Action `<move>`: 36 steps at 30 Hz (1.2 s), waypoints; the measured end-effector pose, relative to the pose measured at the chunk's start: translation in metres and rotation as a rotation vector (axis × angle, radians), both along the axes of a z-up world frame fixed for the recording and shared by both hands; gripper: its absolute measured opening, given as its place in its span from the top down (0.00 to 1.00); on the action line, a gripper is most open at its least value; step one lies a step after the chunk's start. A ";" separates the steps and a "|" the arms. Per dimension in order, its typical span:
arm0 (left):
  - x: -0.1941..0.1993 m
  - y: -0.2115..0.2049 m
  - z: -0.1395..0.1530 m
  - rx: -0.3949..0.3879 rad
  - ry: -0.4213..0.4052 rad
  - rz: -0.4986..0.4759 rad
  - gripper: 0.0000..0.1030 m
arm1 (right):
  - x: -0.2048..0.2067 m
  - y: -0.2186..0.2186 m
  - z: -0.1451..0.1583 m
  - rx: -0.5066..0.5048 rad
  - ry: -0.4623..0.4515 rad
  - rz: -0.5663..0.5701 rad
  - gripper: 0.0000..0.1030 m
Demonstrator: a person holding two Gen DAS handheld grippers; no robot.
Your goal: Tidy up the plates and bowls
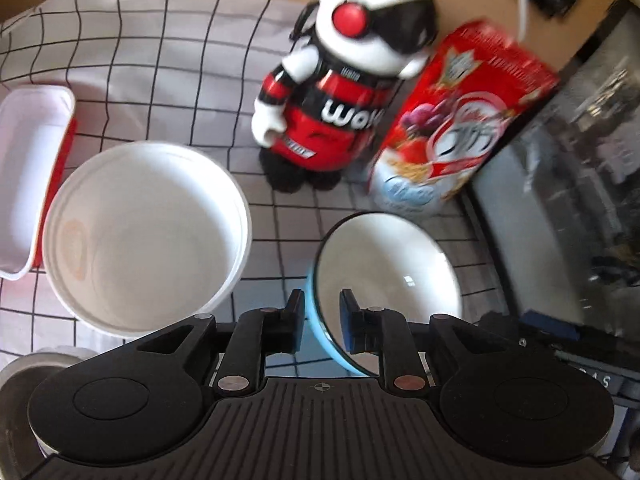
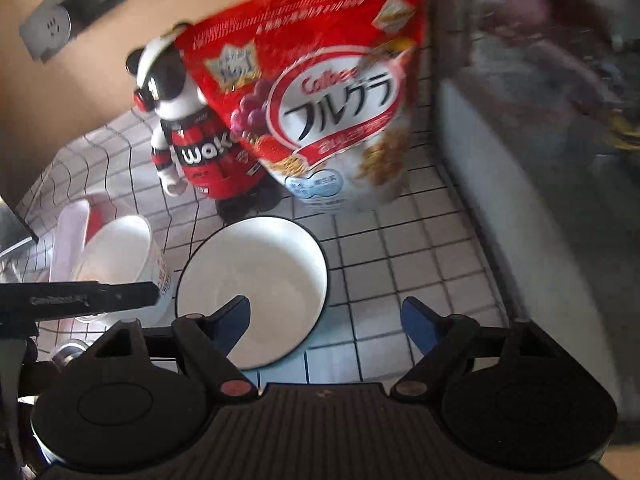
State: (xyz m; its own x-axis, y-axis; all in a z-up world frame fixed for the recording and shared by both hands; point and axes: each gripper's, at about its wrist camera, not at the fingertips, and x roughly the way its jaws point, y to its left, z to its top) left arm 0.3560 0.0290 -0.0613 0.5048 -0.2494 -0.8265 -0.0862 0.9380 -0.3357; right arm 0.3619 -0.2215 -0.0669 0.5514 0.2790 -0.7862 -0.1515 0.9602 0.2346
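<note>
A bowl (image 1: 392, 264), light blue outside and white inside with a dark rim, sits on the checked tablecloth (image 1: 160, 60). My left gripper (image 1: 322, 304) straddles its near rim, one pad outside the wall and one inside. A sliver of white interior shows beside the inner pad, so the pads do not press. In the right wrist view the same bowl (image 2: 256, 272) lies under my right gripper (image 2: 326, 320), which is open. Its left finger hangs over the bowl's interior and its right finger over the cloth. A black finger (image 2: 120, 296) of the left gripper reaches in from the left.
A white round tub (image 1: 148, 236) stands left of the bowl, with a white-and-red rectangular container (image 1: 32, 168) beyond it. A toy figure (image 1: 340, 92) and a red cereal bag (image 1: 452, 128) stand behind the bowl. A dark glass-fronted cabinet (image 1: 560, 200) borders the right.
</note>
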 end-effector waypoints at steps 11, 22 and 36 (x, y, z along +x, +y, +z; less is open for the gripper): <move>0.041 -0.015 -0.045 0.044 0.132 0.033 0.79 | 0.067 0.013 -0.061 0.031 0.071 0.142 0.38; 0.059 -0.027 -0.075 0.018 0.151 0.004 0.74 | 0.084 0.027 -0.091 0.087 0.172 0.247 0.61; 0.044 -0.032 -0.029 0.039 0.067 -0.063 0.73 | 0.069 0.019 -0.052 0.099 0.099 0.232 0.61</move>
State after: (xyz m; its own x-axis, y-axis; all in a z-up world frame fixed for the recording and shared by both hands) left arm 0.3995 -0.0033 -0.0898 0.4322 -0.2460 -0.8676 -0.0476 0.9545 -0.2943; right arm 0.4306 -0.2026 -0.1186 0.3854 0.4672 -0.7957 -0.3368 0.8741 0.3501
